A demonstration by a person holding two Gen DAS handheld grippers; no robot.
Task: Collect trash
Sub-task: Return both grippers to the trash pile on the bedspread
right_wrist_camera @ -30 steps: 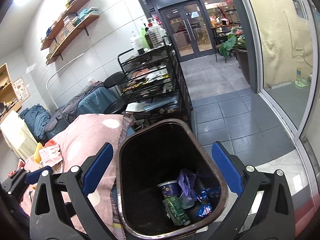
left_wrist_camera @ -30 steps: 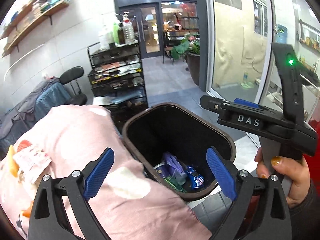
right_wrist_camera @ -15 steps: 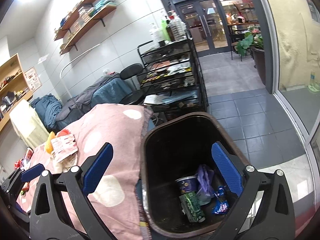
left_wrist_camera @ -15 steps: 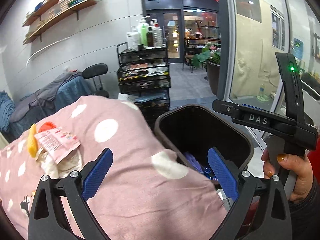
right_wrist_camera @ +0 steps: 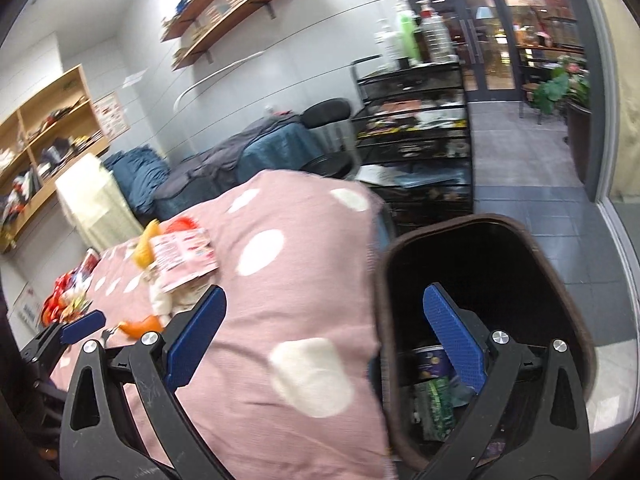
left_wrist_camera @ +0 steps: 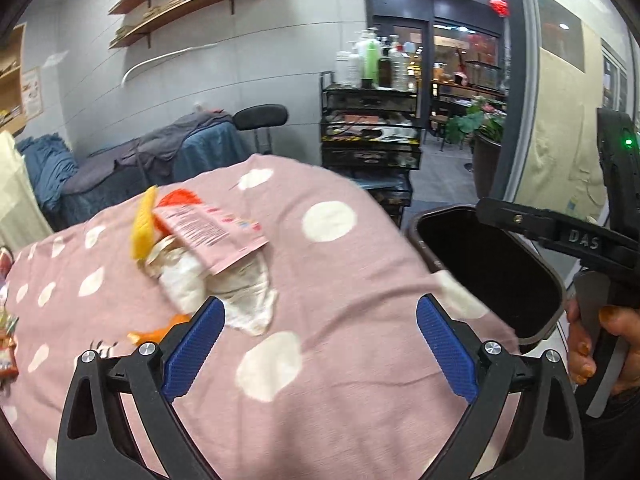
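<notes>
A: Left wrist view, status: left gripper [left_wrist_camera: 320,344] at lower centre of the frame, jaws spread wide, nothing held between the blue pads [left_wrist_camera: 194,350]. Beneath it lies a pink polka-dot cloth [left_wrist_camera: 340,280].

B: Trash position?

A: Upper left of centre: a pink wrapper [left_wrist_camera: 212,236] lies on crumpled white paper [left_wrist_camera: 236,292], with a yellow piece [left_wrist_camera: 144,224] just beside it and an orange scrap [left_wrist_camera: 156,332] near the left pad. More packets sit at the far left edge [left_wrist_camera: 6,344], blurred.

B: What does this view add?

A: At the right edge, the right gripper [left_wrist_camera: 560,228] seen from the side, held by a hand [left_wrist_camera: 592,344], above the bin [left_wrist_camera: 544,328]. Bin interior reads as black; contents are not visible here.

B: Right wrist view?

A: Right gripper [right_wrist_camera: 324,344] at lower centre, jaws equally wide, empty. Left pad is over the cloth; right pad is over the bin mouth [right_wrist_camera: 576,292]. This view shows the bin contents at lower right: a paper cup [right_wrist_camera: 430,360] and a green packet [right_wrist_camera: 434,408] below it. Other items there are too dark to identify.

B: Anything further?

A: At lower left, a blue pad of the left gripper [right_wrist_camera: 82,326] is visible, and a red heap of packets [right_wrist_camera: 64,304] just beyond it on the cloth.
</notes>
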